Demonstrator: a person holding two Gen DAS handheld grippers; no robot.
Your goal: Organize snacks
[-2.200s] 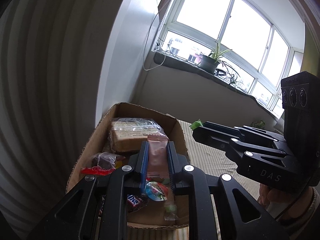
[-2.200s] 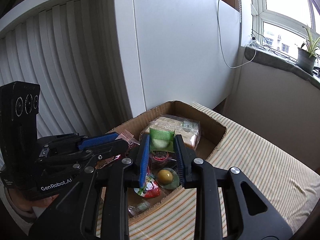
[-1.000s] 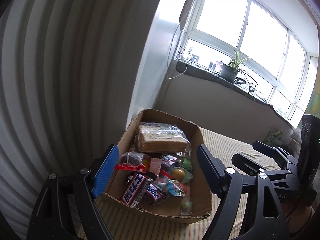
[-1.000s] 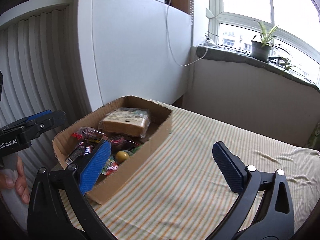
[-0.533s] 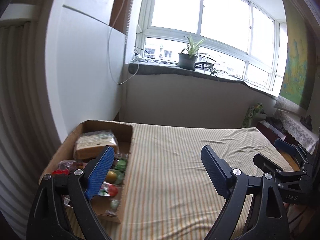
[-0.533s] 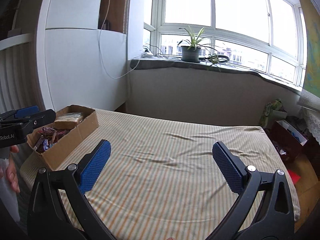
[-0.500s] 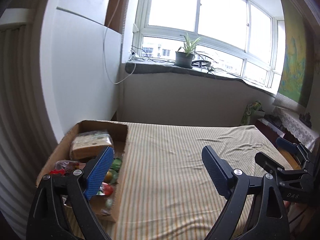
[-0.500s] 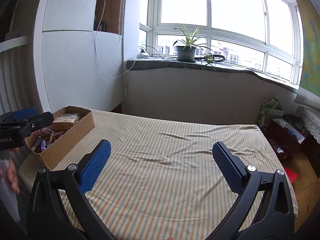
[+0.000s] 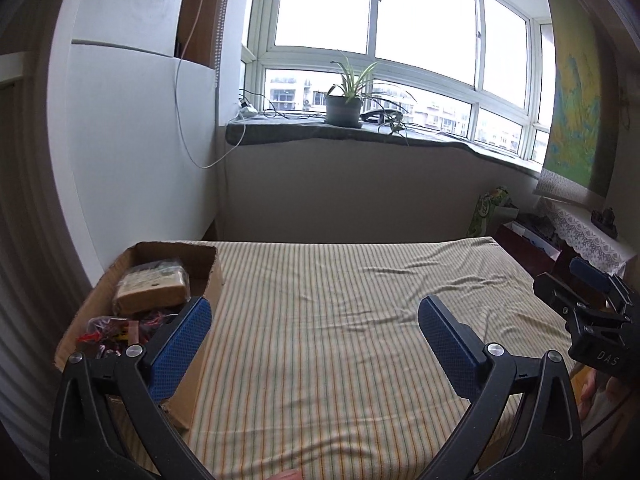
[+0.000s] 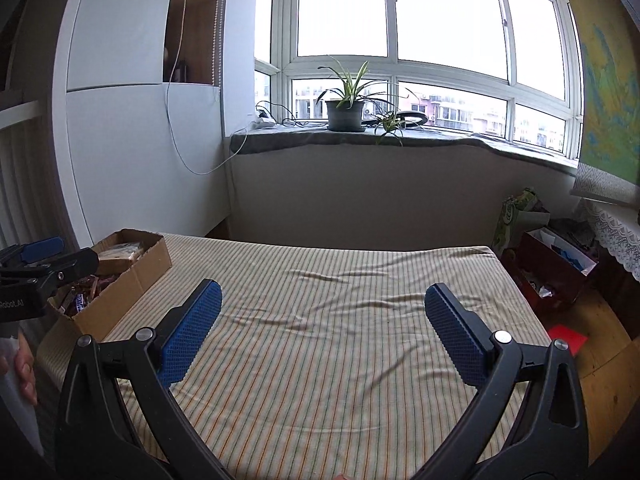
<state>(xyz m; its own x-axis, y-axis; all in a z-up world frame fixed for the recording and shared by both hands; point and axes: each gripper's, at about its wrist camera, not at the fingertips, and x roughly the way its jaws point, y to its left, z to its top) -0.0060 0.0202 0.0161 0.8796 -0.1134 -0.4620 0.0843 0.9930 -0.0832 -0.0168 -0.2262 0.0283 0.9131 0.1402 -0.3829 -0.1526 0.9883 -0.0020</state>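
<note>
Snacks sit together in the cardboard box at the left edge of the striped cloth, against the white wall panel: a wrapped block of bread or cake at the far end, and nearer the camera a jumble of small red and dark wrappers whose labels are too small to read, though some look like chocolate bars. The rest of the cloth shows only wrinkles, with no loose snack on it in either view. The left gripper hangs just beside the box's near right corner, its jaws opening to their widest with nothing between the blue pads. The right gripper hangs over the bare middle of the cloth, its jaws spread wide and likewise empty. Judging by this, the step in hand is the pause after a drop-off, and the gathering part of the task looks finished or close to it. If anything is left to collect it lies outside these views, perhaps by the cluttered floor on the right, so the next move calls for a look around before either hand commits; failing that, tidying the jumbled wrappers would mean reaching back into the box with open jaws.
</note>
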